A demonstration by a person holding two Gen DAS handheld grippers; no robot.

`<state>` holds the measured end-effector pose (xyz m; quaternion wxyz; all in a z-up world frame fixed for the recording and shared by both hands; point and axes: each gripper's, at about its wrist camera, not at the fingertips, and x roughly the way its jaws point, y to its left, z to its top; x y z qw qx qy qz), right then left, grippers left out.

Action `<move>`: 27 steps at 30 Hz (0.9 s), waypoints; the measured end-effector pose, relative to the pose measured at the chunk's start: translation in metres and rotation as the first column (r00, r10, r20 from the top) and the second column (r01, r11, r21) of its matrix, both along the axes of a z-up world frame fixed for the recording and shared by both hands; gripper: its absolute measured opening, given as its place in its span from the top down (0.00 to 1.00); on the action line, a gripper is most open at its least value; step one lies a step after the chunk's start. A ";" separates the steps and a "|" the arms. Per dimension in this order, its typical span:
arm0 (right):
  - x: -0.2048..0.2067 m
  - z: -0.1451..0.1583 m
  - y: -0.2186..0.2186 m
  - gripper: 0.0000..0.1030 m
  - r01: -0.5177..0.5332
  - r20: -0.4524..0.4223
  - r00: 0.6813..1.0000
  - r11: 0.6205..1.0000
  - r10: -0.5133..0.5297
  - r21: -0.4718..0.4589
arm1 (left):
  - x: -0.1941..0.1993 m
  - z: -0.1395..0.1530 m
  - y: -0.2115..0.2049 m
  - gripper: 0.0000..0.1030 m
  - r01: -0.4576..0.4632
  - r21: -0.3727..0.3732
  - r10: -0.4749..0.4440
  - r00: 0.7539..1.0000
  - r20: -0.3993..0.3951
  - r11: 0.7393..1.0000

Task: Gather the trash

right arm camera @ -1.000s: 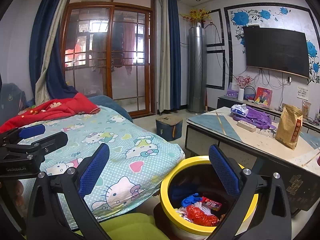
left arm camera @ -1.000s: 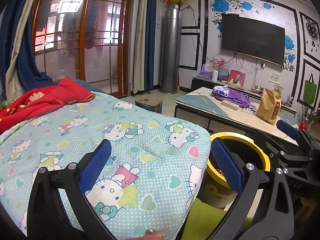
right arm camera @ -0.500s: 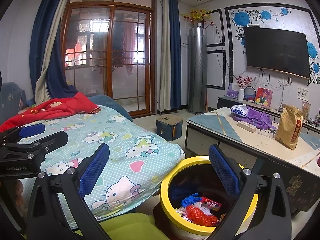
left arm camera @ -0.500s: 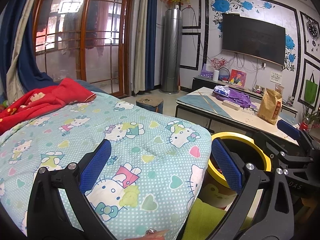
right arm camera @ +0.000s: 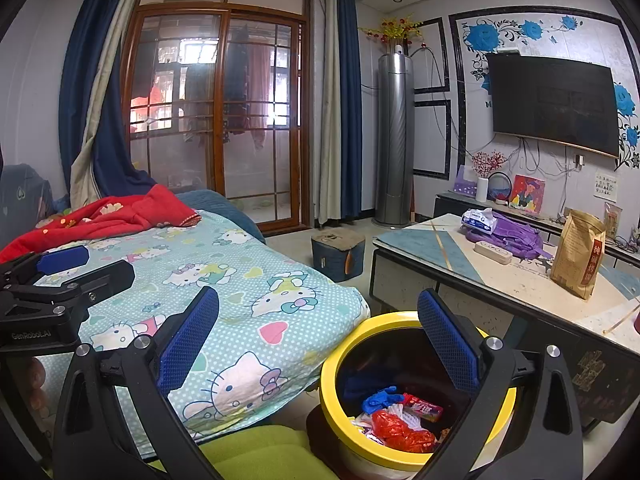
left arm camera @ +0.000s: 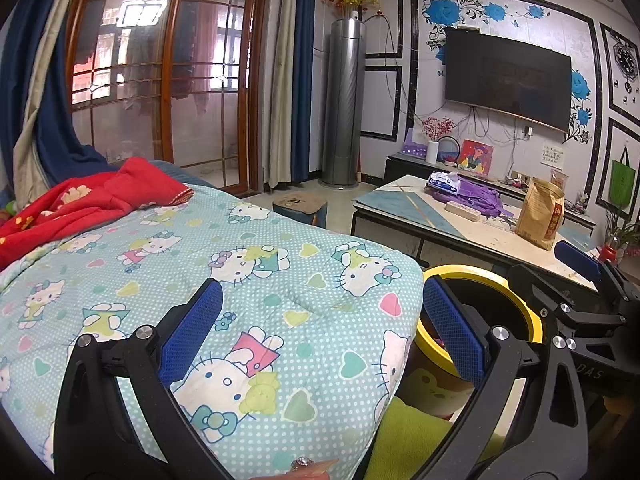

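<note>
Right wrist view, quilt [right arm camera: 248,292] beside bin [right arm camera: 404,392] — table [right arm camera: 500,280] behind

Left wrist view: low and close above the bed [left arm camera: 248,264], facing the TV [left arm camera: 506,80] wall, with the bin [left arm camera: 520,300] at right. Right wrist view: further right and back, same heading, looking down into the bin [right arm camera: 332,392]. Shared: bed, bin, bench [right arm camera: 460,256], TV, door [right arm camera: 216,120]; each view shows the other claw.
</note>
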<state>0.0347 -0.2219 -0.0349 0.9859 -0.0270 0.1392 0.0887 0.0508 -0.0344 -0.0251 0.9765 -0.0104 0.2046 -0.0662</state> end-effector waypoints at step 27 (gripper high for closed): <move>0.013 0.003 0.018 0.06 -0.032 -0.026 0.999 0.999 0.032 0.018 | 0.010 -0.003 0.027 0.11 -0.066 -0.084 0.058 0.995 -0.084 0.994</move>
